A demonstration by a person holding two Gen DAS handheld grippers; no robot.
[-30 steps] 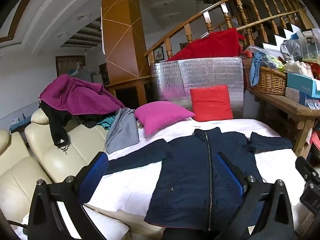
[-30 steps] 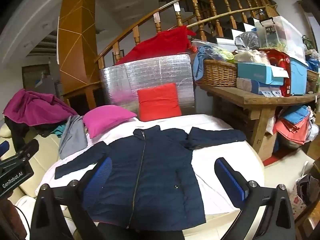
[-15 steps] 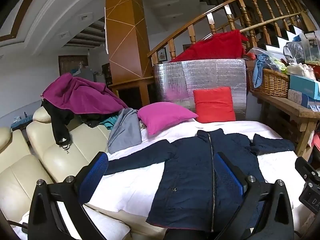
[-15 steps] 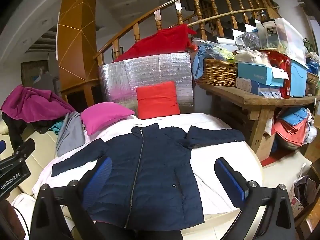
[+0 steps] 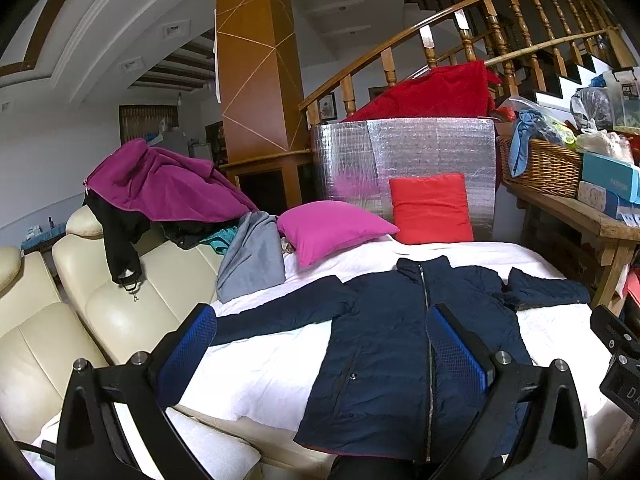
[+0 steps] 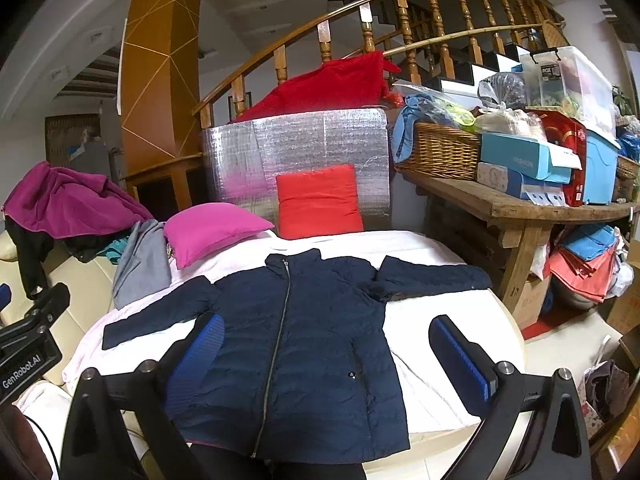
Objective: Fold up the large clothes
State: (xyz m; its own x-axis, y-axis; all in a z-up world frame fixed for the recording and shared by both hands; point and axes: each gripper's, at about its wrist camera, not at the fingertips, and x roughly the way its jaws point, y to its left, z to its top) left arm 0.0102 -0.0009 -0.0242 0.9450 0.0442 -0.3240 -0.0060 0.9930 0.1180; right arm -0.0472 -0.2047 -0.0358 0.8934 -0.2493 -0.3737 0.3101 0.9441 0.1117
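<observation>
Hovering with nothing between its blue pads, the left gripper has its fingers spread wide and released, poised above the near edge of the white-covered bed. Same story on the other side: the right gripper hangs with fingers wide apart and empty, over the near hem.

And there's the garment, the navy jacket, lying flat and face up in the middle of the bed, zipped to the collar, collar pointing to the far end. Both sleeves are stretched outward, one to the left, one to the right, neither tucked in.

So on progress: the jacket looks laid out and smoothed, and that's all. No fold shows anywhere; sleeves, sides and hem all remain to be brought in. I'd call this the very start of the folding.

Beyond the collar sit a pink cushion and a red cushion; a grey garment drapes at the far left.
</observation>
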